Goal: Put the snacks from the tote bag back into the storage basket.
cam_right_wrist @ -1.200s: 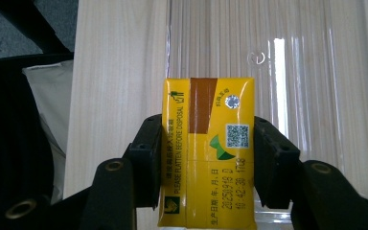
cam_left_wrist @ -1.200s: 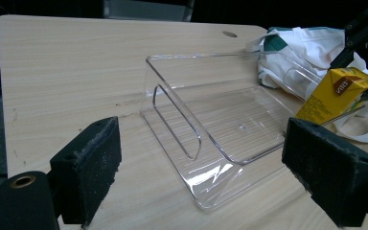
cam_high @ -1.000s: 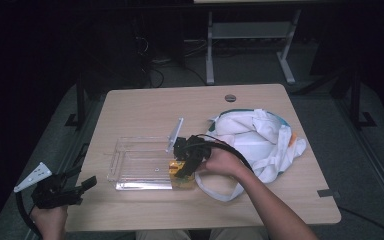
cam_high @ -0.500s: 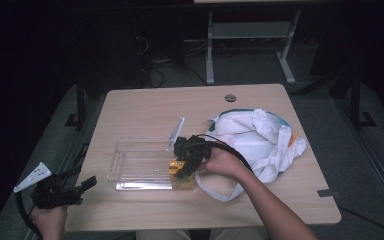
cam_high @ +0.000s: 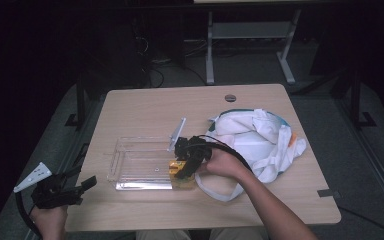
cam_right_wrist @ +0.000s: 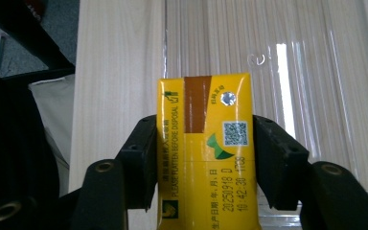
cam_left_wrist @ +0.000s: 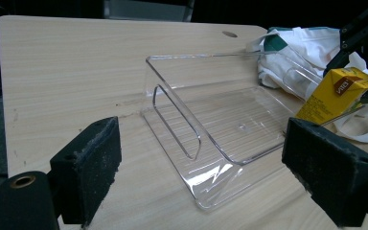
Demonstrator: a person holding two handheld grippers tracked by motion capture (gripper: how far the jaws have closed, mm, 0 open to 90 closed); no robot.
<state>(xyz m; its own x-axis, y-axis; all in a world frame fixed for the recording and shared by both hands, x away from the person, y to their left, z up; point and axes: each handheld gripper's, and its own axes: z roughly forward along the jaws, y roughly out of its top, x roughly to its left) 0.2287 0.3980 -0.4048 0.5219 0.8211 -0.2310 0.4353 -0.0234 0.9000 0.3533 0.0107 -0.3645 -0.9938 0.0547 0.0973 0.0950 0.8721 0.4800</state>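
Carton (cam_right_wrist: 206,153), yellow, sits pinched between the right gripper's (cam_high: 186,162) jaws, long axis along them, at the tray's (cam_high: 130,172) 3 o'clock end, just over its rim. Left gripper (cam_high: 62,192), jaws spread, idles at the table's (cam_high: 145,107) 8 o'clock corner, well apart.

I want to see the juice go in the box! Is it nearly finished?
Nearly. Done: the yellow drink carton is out of the white bag. In hand: the right gripper clamps it at the clear tray's near-right corner. Left: setting it down and letting go. The left gripper hangs open, empty.
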